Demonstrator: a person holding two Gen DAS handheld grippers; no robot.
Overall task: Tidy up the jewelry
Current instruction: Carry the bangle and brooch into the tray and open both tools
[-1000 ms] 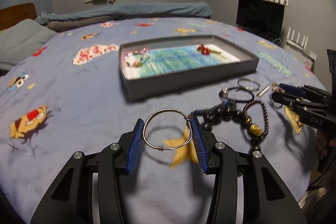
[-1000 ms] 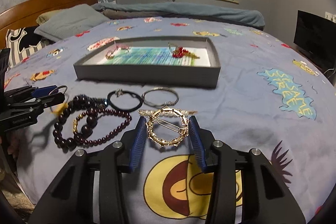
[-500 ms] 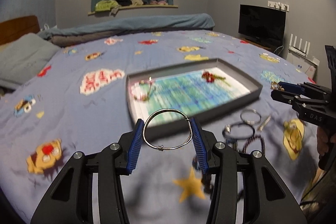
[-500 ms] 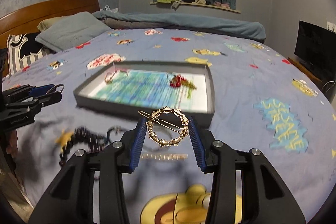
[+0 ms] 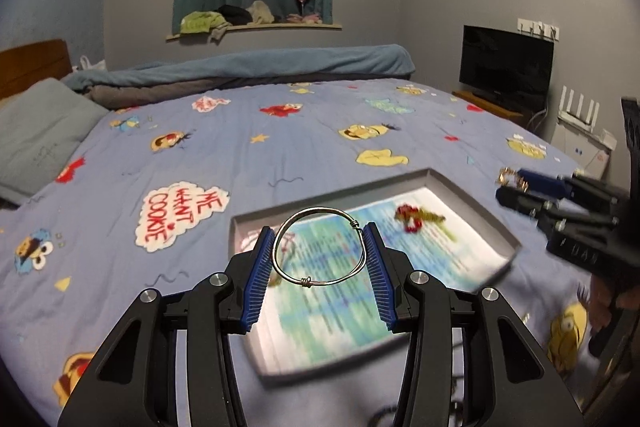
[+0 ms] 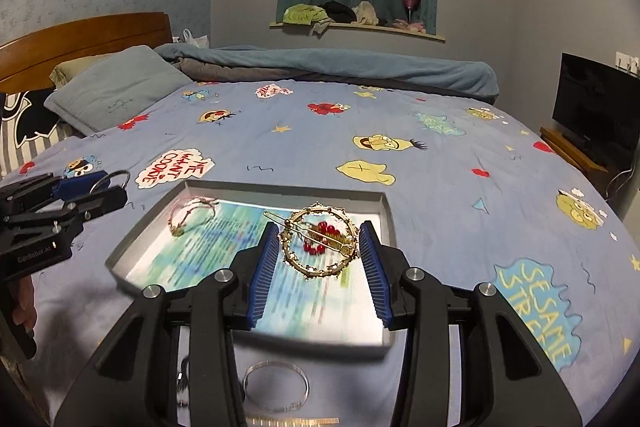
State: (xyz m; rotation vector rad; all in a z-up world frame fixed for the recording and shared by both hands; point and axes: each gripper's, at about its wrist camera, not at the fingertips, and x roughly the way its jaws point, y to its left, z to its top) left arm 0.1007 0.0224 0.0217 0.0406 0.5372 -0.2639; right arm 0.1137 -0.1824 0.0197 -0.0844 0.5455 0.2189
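Here both claws are carrying pieces to the grey tray (image 5: pixel 472 205) on the bed (image 6: pixel 440 155). The left claw (image 5: pixel 319 253) is clenched on a silver wire bangle (image 5: pixel 320 247), held above the tray's left half; the right claw (image 6: pixel 319 245) grips a gold ring-shaped hair clip (image 6: pixel 319 245) over the tray's right half, above a red beaded piece (image 6: pixel 320 235). A pink bracelet (image 6: pixel 188 215) already lies at the tray's left end. In my judgement this is the delivery step: next, each claw should lower toward a bare patch of the liner, then release. 1 clear bangle (image 6: pixel 276 385) waits on the bed near the tray.
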